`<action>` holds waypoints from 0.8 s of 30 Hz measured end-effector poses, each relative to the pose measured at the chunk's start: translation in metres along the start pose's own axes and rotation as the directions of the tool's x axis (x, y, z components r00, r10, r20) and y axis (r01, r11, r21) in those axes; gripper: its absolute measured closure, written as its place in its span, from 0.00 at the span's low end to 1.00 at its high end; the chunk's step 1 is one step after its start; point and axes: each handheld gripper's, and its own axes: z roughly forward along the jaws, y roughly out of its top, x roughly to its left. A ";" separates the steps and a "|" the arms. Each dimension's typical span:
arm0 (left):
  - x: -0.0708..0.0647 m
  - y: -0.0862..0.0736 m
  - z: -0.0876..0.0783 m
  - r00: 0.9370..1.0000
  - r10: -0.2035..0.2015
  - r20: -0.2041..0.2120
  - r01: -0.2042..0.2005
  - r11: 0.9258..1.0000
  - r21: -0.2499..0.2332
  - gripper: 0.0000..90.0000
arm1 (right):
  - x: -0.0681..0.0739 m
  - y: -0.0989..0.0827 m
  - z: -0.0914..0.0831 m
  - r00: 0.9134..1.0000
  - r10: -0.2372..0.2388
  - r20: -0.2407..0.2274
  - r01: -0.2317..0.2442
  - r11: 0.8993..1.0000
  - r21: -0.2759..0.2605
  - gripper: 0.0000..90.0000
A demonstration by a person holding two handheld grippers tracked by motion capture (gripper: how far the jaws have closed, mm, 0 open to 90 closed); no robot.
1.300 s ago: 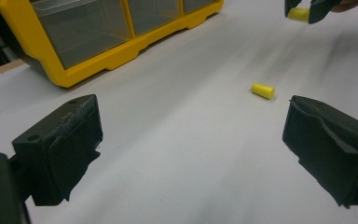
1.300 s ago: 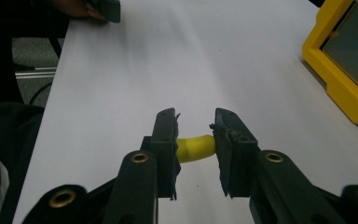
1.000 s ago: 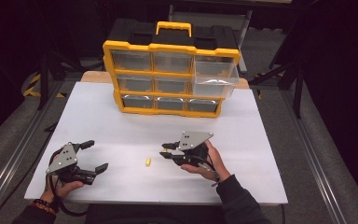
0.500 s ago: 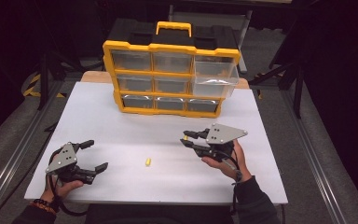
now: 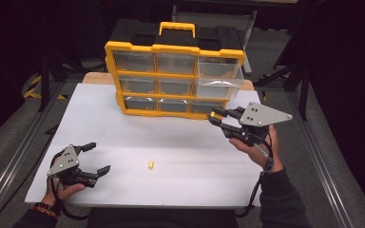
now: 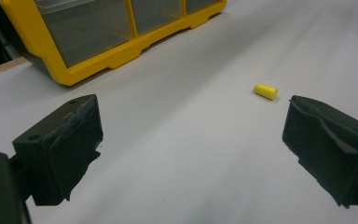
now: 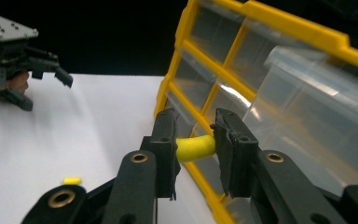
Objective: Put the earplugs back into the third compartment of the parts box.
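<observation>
Right gripper view tells me most: my right gripper (image 7: 195,148) is clamped on a small yellow foam plug (image 7: 195,147), squeezed crosswise between the two pads, with both ends bearing on rubber. In the high view that gripper (image 5: 213,117) hovers above the table's far right corner, just in front of the yellow drawer organizer (image 5: 173,78), near its lower right drawers. One clear drawer (image 5: 218,80) on the organizer's right side stands pulled out, and I judge that is where this plug should go.

To do this well, I want to lift the plug above the drawer's front lip before moving forward, since coming in level would knock the plug against the clear wall or push the drawer shut. Once the pads are over the open bin, I should let go low so the light foam doesn't bounce out. The grip is already firm; squeezing harder would only make the plug spring away on release.

My left gripper (image 5: 94,157) rests near the table's near left corner with its jaws wide apart and nothing between them. A second yellow plug (image 5: 150,165) lies loose toward the middle of the near edge, just ahead of the left pads (image 6: 70,140) in the left gripper view, ready to pick up afterwards.
</observation>
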 end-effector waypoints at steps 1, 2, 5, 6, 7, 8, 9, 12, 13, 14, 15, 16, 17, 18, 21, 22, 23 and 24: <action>0.000 0.000 0.000 1.000 0.000 -0.001 0.000 1.000 0.002 0.07 | -0.002 0.004 -0.001 1.000 -0.006 0.011 0.006 1.000 -0.003 0.78; 0.000 0.000 0.000 1.000 0.001 0.000 -0.001 1.000 0.003 0.07 | -0.004 0.008 -0.003 1.000 -0.012 0.019 0.012 1.000 -0.006 0.78; 0.000 0.000 0.001 1.000 -0.002 0.002 0.002 1.000 0.004 0.07 | -0.010 0.018 -0.005 0.999 -0.021 0.032 0.021 1.000 -0.019 0.78; 0.000 0.000 0.001 1.000 -0.002 0.004 0.002 1.000 0.005 0.07 | -0.012 0.022 -0.005 0.999 -0.023 0.038 0.024 0.999 -0.023 0.78; 0.000 0.000 0.002 1.000 -0.001 0.004 0.001 1.000 0.006 0.07 | -0.015 0.025 -0.006 0.999 -0.017 0.038 0.018 0.999 -0.032 0.78; 0.000 0.000 0.002 1.000 0.000 0.004 0.000 1.000 0.007 0.07 | -0.018 0.028 -0.007 0.999 -0.013 0.044 0.014 0.999 -0.039 0.78; 0.000 0.000 0.001 1.000 0.001 0.003 -0.001 1.000 0.006 0.07 | -0.021 0.032 -0.008 0.999 -0.013 0.051 0.015 0.999 -0.039 0.78; 0.000 0.000 0.001 1.000 0.001 0.004 -0.001 1.000 0.006 0.07 | -0.030 0.043 -0.010 0.996 -0.014 0.083 0.018 0.999 -0.046 0.78; 0.000 0.000 0.001 1.000 0.001 0.004 -0.001 1.000 0.005 0.07 | -0.034 0.048 -0.011 0.996 -0.012 0.093 0.016 0.999 -0.048 0.78; 0.000 0.000 0.001 1.000 0.002 0.005 -0.002 1.000 0.005 0.07 | -0.037 0.050 -0.011 0.995 -0.014 0.102 0.018 0.999 -0.043 0.78; 0.000 0.000 0.001 1.000 0.003 0.006 -0.003 1.000 0.004 0.07 | -0.040 0.052 -0.011 0.994 -0.017 0.112 0.021 0.999 -0.039 0.78; 0.000 0.000 0.001 1.000 0.003 0.006 -0.003 1.000 0.004 0.07 | -0.044 0.055 -0.010 0.992 -0.011 0.123 0.015 0.999 -0.034 0.78; 0.000 0.000 0.001 1.000 0.004 0.006 -0.004 1.000 0.005 0.07 | -0.047 0.056 -0.009 0.992 -0.007 0.128 0.011 1.000 -0.029 0.78; 0.000 0.000 0.001 1.000 0.004 0.007 -0.004 1.000 0.006 0.07 | -0.050 0.057 -0.008 0.990 -0.004 0.138 0.007 1.000 -0.022 0.78; 0.000 0.000 0.001 1.000 0.003 0.008 -0.004 1.000 0.005 0.07 | -0.060 0.059 -0.005 0.988 0.012 0.156 -0.011 1.000 -0.012 0.78; 0.000 0.000 0.001 1.000 0.004 0.008 -0.004 1.000 0.005 0.07 | -0.064 0.059 -0.003 0.986 0.016 0.168 -0.016 1.000 -0.002 0.78; 0.000 0.000 0.001 1.000 0.005 0.009 -0.006 1.000 0.006 0.07 | -0.066 0.059 -0.002 0.985 0.024 0.168 -0.024 1.000 -0.002 0.78; 0.000 0.000 0.001 1.000 0.005 0.009 -0.005 1.000 0.006 0.07 | -0.069 0.058 -0.001 0.985 0.033 0.171 -0.034 0.999 0.001 0.78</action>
